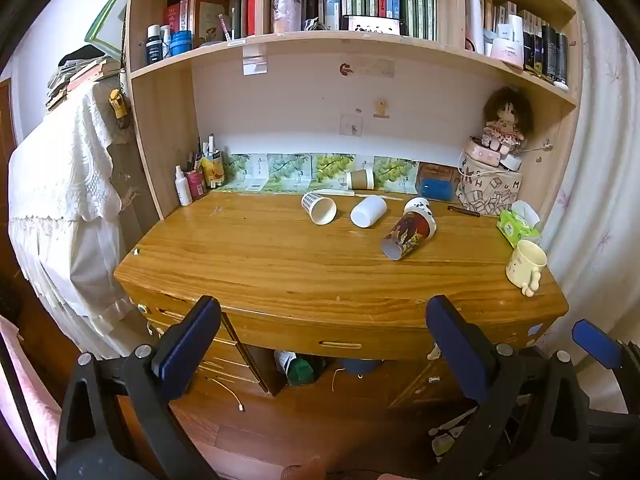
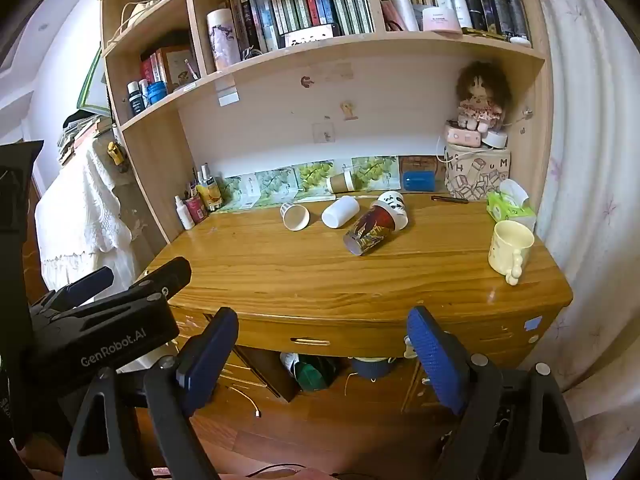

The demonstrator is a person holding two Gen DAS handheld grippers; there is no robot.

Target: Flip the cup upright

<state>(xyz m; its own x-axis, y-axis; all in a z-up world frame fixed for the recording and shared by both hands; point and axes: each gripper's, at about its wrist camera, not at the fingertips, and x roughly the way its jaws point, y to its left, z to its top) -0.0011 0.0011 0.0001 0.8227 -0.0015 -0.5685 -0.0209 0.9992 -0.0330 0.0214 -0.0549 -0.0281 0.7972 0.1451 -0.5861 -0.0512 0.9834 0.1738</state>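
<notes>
**Both grippers hang back from the desk, cups not yet touched**

The left gripper (image 1: 320,344) and the right gripper (image 2: 320,356) are held short of the front edge of the varnished wooden desk (image 1: 280,264), both with their blue-padded tongs spread wide and nothing between them. Held back at this height, each camera takes in the whole desktop, which suits choosing a target before reaching in.

Several cups lie on their sides toward the back of the desk. A paper cup with a dark printed picture (image 1: 406,236) lies nearest the front, its open mouth toward the cameras; a white cup with black panda-like marks (image 1: 420,208) lies touching it just behind. To their left a plain white cup (image 1: 368,210) shows its closed base, and a checked paper cup (image 1: 319,208) shows its open mouth. A brown-sleeved paper cup (image 1: 360,179) lies farther back against the green leaf-print cards (image 1: 332,168). A cream ceramic mug with a knobbly handle (image 1: 525,262) already stands upright at the right edge, next to a green tissue pack (image 1: 516,228).

By my judgement no flip has begun. The picture-printed cup looks the easiest first pick, being nearest, though it rests against its neighbour and could roll it when lifted.
</notes>
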